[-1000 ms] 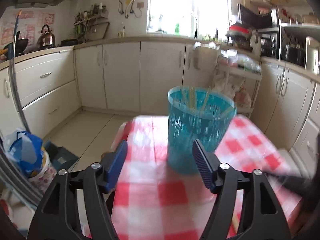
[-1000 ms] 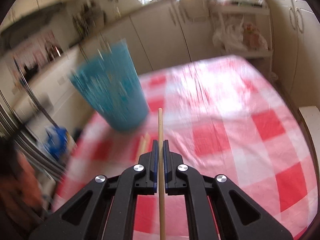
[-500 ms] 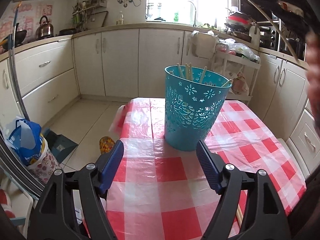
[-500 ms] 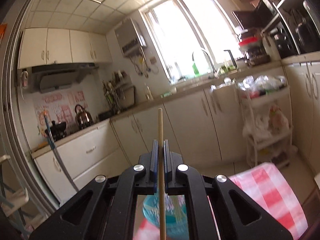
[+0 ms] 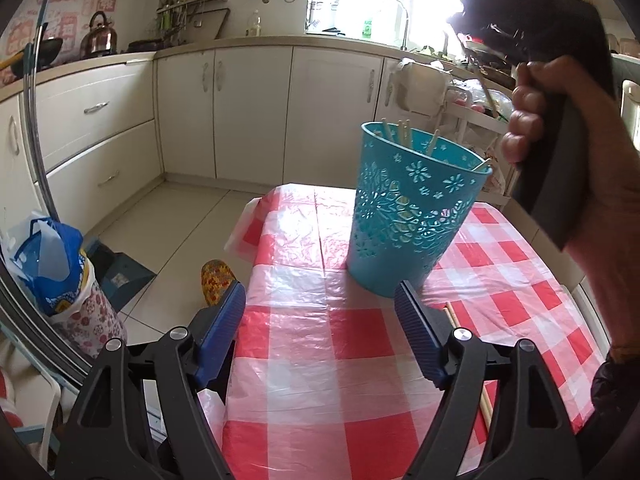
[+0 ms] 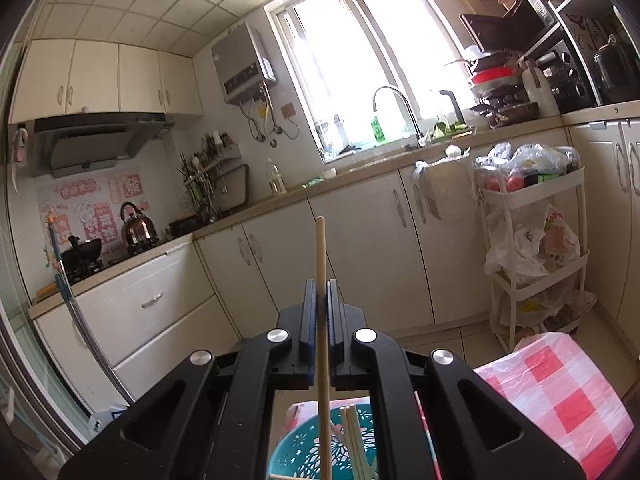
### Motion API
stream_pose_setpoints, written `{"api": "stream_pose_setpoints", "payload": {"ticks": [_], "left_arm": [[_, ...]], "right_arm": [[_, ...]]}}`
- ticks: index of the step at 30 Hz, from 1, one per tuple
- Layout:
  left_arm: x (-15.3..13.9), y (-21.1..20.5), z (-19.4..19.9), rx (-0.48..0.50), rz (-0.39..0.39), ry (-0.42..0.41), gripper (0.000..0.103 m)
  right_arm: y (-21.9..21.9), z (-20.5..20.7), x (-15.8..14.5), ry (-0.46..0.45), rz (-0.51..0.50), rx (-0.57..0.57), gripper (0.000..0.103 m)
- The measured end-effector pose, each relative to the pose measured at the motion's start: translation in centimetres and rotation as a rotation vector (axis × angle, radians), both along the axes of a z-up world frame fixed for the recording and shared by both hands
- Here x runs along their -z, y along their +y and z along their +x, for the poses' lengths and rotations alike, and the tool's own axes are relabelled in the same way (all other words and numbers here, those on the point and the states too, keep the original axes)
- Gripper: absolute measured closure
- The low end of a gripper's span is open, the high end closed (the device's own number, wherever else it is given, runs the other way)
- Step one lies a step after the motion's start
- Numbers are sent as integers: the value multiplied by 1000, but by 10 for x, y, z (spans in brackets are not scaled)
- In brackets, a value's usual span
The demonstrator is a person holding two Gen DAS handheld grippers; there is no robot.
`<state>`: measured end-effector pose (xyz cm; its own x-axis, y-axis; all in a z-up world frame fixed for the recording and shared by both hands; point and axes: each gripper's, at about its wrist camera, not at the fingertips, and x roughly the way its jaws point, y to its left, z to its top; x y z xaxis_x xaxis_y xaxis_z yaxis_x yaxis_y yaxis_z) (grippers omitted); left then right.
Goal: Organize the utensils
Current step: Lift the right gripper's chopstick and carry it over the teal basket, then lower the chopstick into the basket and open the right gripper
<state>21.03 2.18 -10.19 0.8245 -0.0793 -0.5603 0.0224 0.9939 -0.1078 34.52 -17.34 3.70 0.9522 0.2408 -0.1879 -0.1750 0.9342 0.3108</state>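
A teal perforated basket (image 5: 412, 212) stands on the red-and-white checked tablecloth (image 5: 340, 344) with several wooden chopsticks standing in it. My left gripper (image 5: 320, 320) is open and empty, just in front of the basket. My right gripper (image 6: 319, 292) is shut on a wooden chopstick (image 6: 321, 280), held upright above the basket (image 6: 304, 452), its lower end reaching into the basket's mouth. In the left wrist view the hand holding the right gripper's handle (image 5: 560, 128) is raised at the right of the basket. Two more chopsticks (image 5: 464, 344) lie on the cloth behind my left gripper's right finger.
White kitchen cabinets (image 5: 256, 112) run along the back wall. A white trolley with bags (image 6: 532, 256) stands right of the table. A blue bag on a floral bin (image 5: 52, 264) and a patterned slipper (image 5: 216, 280) are on the floor at the left.
My right gripper has lifted the chopstick off the table, tipped it upright and brought it over the basket. My left gripper has drawn back slightly from the basket and stays open.
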Motion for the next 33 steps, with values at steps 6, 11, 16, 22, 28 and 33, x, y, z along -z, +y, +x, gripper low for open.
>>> {"api": "stream_pose_setpoints", "payload": {"ticks": [6,11,16,22,28,33], "left_arm": [[10,8,6,-13,-21,27,29],[17,11,8,-16,-30,43,29],[18,12,8,-16,-31,44,29],[19,13,8,-17,-35,49,29],[19,15,8,-21,-39,47,29],[18,15,8,-21,-39,46,29]], "right_arm": [[7,10,21,42,-22,-11,97],[9,15,33,76,-26,-27,97],[8,18,43,105,-36,-27,97],[7,22,45,116,-33,-33,97],[8,21,53,138,-50,-43,97],[5,19,55,152,-55,-51,97]]}}
